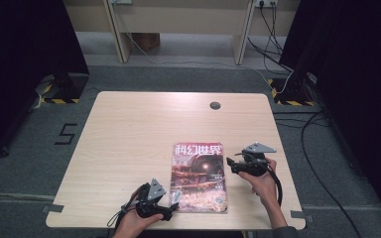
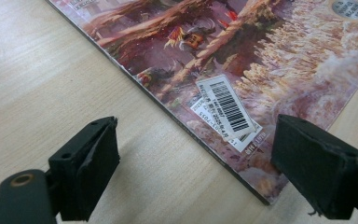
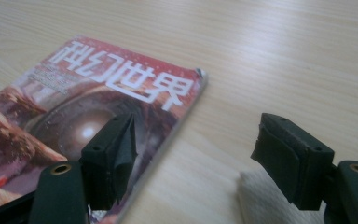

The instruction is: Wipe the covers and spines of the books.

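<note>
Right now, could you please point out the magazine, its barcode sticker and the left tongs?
magazine (image 1: 199,177): high view, middle of cover.
barcode sticker (image 2: 229,106): left gripper view, on the bars.
left tongs (image 2: 193,172): left gripper view, midway between fingertips.

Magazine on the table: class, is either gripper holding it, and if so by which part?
Nothing is held. The magazine lies flat; the left gripper straddles its lower left corner with jaws open, and the right gripper stands open over its right edge.
</note>
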{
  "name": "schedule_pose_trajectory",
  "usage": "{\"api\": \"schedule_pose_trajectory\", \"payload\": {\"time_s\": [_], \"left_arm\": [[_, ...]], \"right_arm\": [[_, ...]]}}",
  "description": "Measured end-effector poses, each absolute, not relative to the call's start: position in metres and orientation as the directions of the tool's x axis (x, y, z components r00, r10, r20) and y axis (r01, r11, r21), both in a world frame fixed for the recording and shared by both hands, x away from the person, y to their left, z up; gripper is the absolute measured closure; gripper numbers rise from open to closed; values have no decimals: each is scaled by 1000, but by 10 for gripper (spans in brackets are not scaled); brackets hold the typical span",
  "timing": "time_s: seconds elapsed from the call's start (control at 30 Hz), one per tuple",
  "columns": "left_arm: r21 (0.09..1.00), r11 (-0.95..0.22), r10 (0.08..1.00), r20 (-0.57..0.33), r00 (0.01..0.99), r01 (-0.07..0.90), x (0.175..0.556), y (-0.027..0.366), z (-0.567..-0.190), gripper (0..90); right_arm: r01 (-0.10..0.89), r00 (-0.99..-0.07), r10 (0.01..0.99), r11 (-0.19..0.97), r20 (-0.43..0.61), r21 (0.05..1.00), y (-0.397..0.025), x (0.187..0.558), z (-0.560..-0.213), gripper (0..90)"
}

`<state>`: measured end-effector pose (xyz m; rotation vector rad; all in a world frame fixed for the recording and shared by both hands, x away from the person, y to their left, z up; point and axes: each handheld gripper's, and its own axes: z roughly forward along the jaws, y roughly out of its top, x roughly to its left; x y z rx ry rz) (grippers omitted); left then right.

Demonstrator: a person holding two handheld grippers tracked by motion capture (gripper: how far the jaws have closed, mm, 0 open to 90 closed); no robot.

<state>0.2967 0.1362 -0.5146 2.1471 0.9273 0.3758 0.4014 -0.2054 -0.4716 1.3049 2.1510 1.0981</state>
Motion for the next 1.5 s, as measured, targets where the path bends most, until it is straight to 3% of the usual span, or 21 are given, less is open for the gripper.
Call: {"api": "schedule_pose_trajectory", "payload": {"time_s": [0.8,1.33,1.5], "left_arm": [[738,-459,715,-24,699,494,296,137,-514,146],[737,-487,673,-26,740,469,292,132,-514,144],[740,-492,668,-17,744,459,291,131,-514,146]], "right_arm": [[552,-615,787,381,53,741,-112,477,-476,288],[657,-558,824,363,102,661,-112,506,-505,278],[641,-571,816,374,92,670,-113,505,-505,284]]}}
